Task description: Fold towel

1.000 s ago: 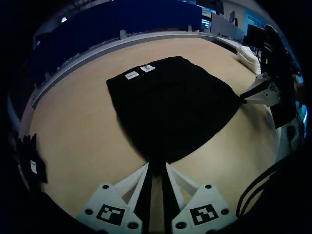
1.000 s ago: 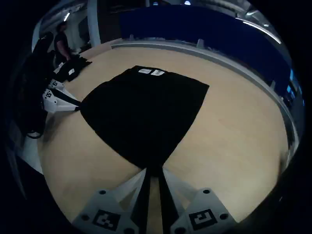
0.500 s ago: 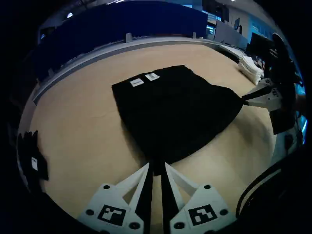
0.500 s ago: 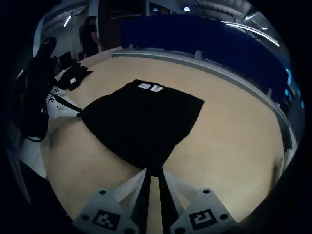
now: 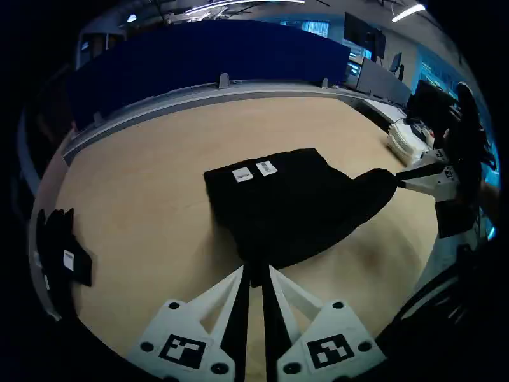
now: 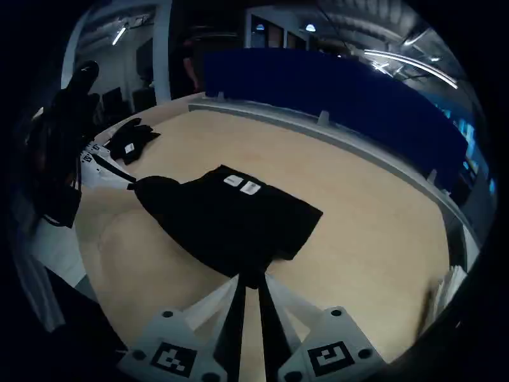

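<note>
Two corners of the black towel are pinched, one by each gripper. The left gripper has its fingers drawn almost together on the near corner in the left gripper view. The right gripper does the same on its corner in the right gripper view, with cloth bunched at the tips. The towel sits mid-counter, its far edge with the two white tags lying flat on the wood. The held edge is raised off the surface, so the cloth sags between the grippers and drapes back toward the tags. I judge the step in hand to be the first fold, carrying the held edge over to meet the tagged one. To do it well, both grippers should travel at the same height and pace, far enough apart that the held edge is taut (a slack edge would land as a wrinkle). The lifted corners should come down right on the far corners, edge over edge. The fingers should part only once the cloth rests flat, then slide out low so they don't drag the top layer. Nothing pins the far edge, so pushing forward too fast may shove the whole towel along the counter; an up-and-over arc looks safer. A dark cloth pile and a white stack lie well apart from the towel, out of the way.
</note>
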### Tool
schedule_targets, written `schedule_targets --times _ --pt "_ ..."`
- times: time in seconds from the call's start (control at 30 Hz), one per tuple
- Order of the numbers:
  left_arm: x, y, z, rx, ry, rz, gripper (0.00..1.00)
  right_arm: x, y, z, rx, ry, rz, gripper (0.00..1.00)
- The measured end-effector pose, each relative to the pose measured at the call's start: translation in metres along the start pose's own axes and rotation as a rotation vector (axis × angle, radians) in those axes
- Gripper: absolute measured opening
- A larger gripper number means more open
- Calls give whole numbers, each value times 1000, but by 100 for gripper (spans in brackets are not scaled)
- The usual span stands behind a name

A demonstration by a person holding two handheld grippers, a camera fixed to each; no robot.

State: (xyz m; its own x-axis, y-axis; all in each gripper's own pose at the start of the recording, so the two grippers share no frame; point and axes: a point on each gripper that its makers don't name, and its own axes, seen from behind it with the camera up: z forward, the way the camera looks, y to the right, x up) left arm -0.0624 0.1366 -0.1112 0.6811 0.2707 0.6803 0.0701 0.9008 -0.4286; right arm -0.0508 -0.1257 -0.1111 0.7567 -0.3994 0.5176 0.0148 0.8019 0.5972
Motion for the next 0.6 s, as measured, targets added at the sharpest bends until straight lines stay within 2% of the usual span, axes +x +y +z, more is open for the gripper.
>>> schedule_targets --times 0.27,0.4,0.6 --pt "3 11 -28 -21 6 -42 13 6 -6 -24 7 -6 -8 13" --pt "-3 14 -31 -18 -1 -53 13 5 -8 -27 12 -10 -8 13" --pt "-2 13 -26 -10 -5 -82 13 7 -6 -22 11 -15 -7 13"
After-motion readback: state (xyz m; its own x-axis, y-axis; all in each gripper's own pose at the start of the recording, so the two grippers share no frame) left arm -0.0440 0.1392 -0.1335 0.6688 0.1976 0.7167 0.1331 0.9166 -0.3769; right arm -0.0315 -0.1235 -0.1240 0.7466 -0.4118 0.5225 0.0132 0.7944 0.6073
